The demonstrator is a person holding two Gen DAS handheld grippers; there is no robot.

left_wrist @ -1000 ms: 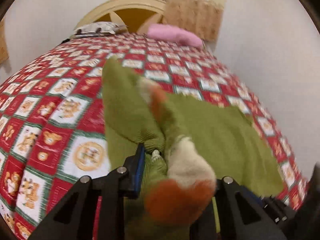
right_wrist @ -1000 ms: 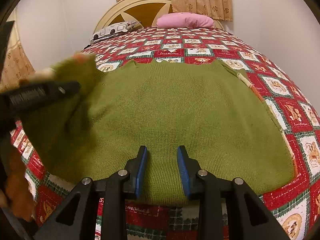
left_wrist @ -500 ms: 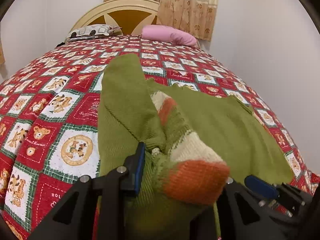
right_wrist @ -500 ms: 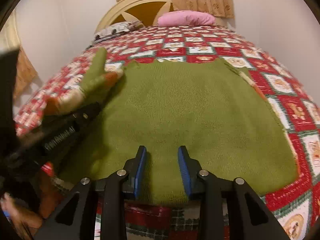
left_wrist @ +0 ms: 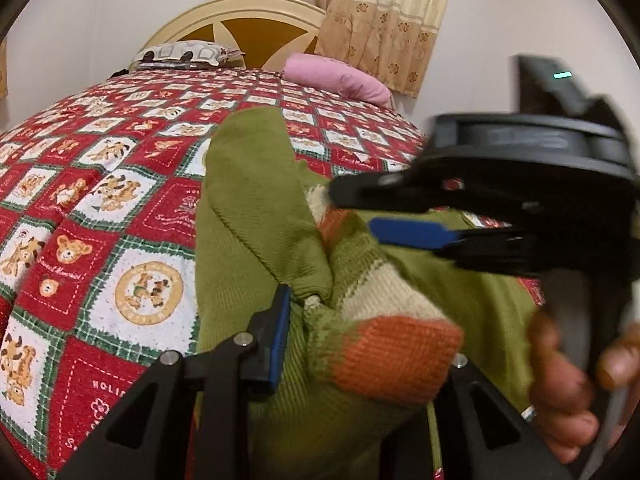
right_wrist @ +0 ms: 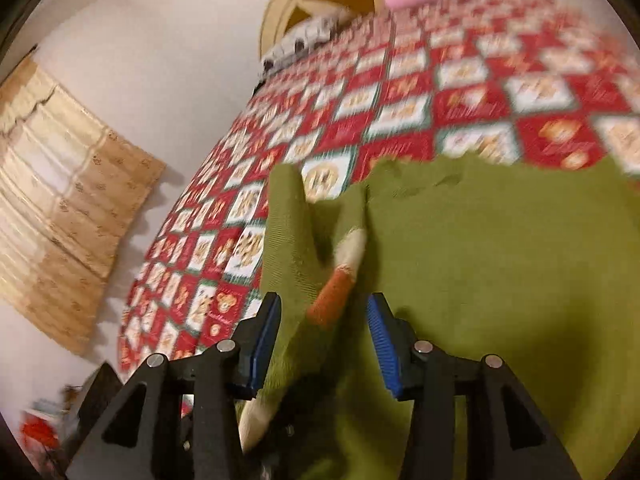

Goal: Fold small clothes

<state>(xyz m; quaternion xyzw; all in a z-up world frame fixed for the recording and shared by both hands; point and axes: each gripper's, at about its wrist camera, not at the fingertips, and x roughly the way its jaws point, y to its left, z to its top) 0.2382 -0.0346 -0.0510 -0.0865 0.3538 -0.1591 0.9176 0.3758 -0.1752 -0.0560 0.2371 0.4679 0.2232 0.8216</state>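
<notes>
Left tongs (left_wrist: 360,344) clenched on the bunched sleeve (left_wrist: 384,344) of a green sweater (right_wrist: 500,264); only the blue pad at 9 o'clock shows, the other being buried under the orange-and-cream cuff. Right tongs (right_wrist: 320,344) released, pads apart, straddling the same sleeve near its cuff without pressing it; in the left view they (left_wrist: 416,232) enter from 3 o'clock, held by the hand (left_wrist: 568,392) at 4 o'clock. The sweater lies on the bed (left_wrist: 100,220), its body spread fairly flat toward 3 o'clock in the right view, its left edge and sleeve lifted and gathered toward 6 o'clock. Progress, as a judgement: early. The body is laid out, 1 sleeve is being drawn across it, and no crease is yet set; the second sleeve and the lengthwise and crosswise folds appear to remain. Limits of view: the right view is motion-blurred, so the far hem and the quilt pattern are smeared; the sweater's lower edge is cut off by both tongs at 6 o'clock; the opposite sleeve is not identifiable in either view; whether the cream cuff at 6 o'clock in the right view belongs to the held sleeve cannot be told. A pink pillow (left_wrist: 336,78) and a patterned pillow (left_wrist: 184,54) lie by the headboard (left_wrist: 248,24) at 12 o'clock, well apart from the sweater.
</notes>
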